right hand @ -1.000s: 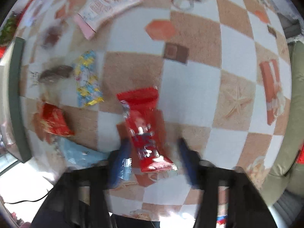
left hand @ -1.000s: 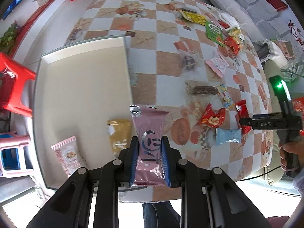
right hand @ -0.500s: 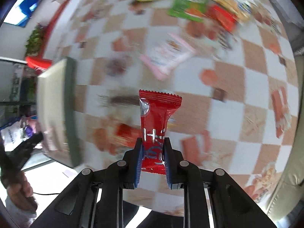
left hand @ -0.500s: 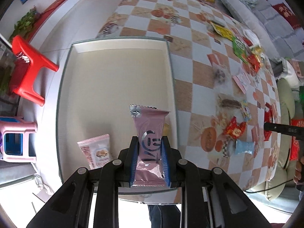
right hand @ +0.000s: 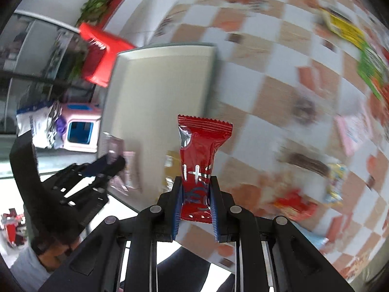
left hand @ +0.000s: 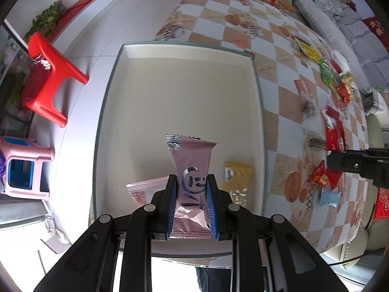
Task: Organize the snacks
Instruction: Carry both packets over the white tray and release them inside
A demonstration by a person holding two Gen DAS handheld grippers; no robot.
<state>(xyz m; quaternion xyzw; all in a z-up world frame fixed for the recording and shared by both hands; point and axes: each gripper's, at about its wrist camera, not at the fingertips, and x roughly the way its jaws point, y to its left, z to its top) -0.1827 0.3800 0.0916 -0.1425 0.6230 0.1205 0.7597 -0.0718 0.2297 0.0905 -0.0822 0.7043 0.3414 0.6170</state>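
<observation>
My left gripper [left hand: 191,206] is shut on a pink snack packet [left hand: 192,177] and holds it above the near part of a cream tray [left hand: 180,92]. In the tray lie a yellow packet [left hand: 237,177] and a pink-white packet [left hand: 143,189]. My right gripper [right hand: 196,206] is shut on a red snack packet [right hand: 198,158], held upright over the table near the tray's [right hand: 160,85] right rim. The right gripper [left hand: 357,164] also shows at the right of the left wrist view, and the left gripper [right hand: 107,168] at the left of the right wrist view.
Several loose snack packets [left hand: 323,175] lie on the checkered tablecloth [left hand: 243,31] right of the tray. A red stool [left hand: 48,77] and a pink stool [left hand: 24,165] stand on the floor to the left. A sofa [left hand: 352,24] runs along the far right.
My right gripper closed on the red packet, lifted it off the table and swung left toward the tray. My left gripper carried the pink packet left, over the tray.
</observation>
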